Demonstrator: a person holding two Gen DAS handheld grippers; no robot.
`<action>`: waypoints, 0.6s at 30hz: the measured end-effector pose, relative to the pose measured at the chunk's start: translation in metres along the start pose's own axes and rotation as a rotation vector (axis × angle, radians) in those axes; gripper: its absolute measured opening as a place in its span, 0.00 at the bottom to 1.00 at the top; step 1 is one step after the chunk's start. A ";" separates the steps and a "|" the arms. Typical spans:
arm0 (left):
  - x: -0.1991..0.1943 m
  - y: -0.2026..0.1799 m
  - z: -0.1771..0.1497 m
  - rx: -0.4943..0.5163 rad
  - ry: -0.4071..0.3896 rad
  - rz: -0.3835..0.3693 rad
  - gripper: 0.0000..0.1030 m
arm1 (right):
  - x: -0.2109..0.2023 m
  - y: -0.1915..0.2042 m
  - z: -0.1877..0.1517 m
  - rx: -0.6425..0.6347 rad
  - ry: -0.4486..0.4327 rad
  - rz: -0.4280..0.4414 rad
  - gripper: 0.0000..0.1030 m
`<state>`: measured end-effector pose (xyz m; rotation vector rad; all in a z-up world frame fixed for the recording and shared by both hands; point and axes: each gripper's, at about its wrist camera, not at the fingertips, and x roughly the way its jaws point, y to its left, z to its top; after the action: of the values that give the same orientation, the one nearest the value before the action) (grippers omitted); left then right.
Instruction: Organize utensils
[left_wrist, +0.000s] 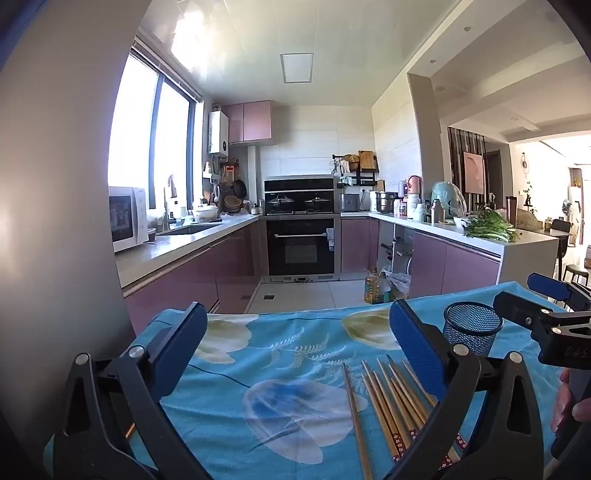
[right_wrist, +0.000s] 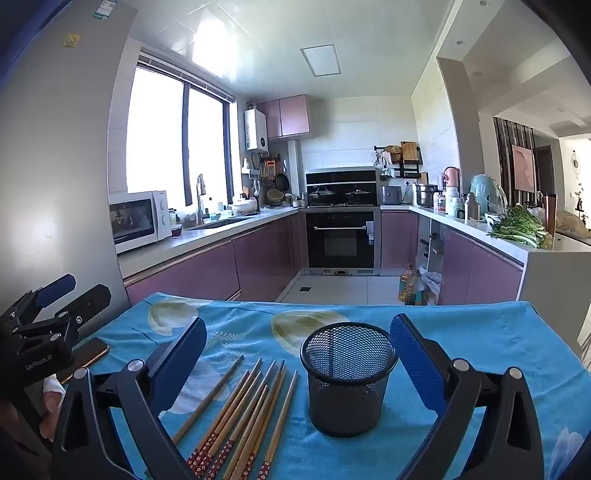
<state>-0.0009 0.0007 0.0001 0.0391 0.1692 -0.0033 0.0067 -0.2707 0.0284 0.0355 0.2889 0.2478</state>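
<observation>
Chopsticks (right_wrist: 236, 417) lie loose in a rough fan on the blue flowered tablecloth (right_wrist: 480, 332), patterned ends toward me, tips pointing away. I count about eight, one lying apart on the left side of the bunch. Just to their right stands the black mesh cup (right_wrist: 347, 376), upright and holding nothing. My right gripper (right_wrist: 297, 354) hovers above the cloth with its jaws spread wide; the cup sits between the fingers without touching either. My left gripper (left_wrist: 297, 332) is also spread wide and holds nothing, the chopsticks lying low beside its right finger. A phone (right_wrist: 86, 356) rests at the cloth's left edge.
</observation>
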 end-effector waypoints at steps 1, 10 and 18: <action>0.000 0.000 0.000 0.002 0.002 0.000 0.95 | 0.000 0.000 0.000 0.000 0.002 0.000 0.94; 0.001 -0.006 0.003 0.006 -0.014 -0.006 0.95 | 0.000 -0.001 0.002 -0.005 -0.007 0.000 0.94; 0.001 -0.006 0.000 0.005 -0.025 -0.014 0.95 | -0.004 0.001 0.001 -0.001 -0.012 -0.001 0.94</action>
<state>0.0000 -0.0055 -0.0002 0.0425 0.1442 -0.0176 0.0033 -0.2709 0.0306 0.0360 0.2769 0.2465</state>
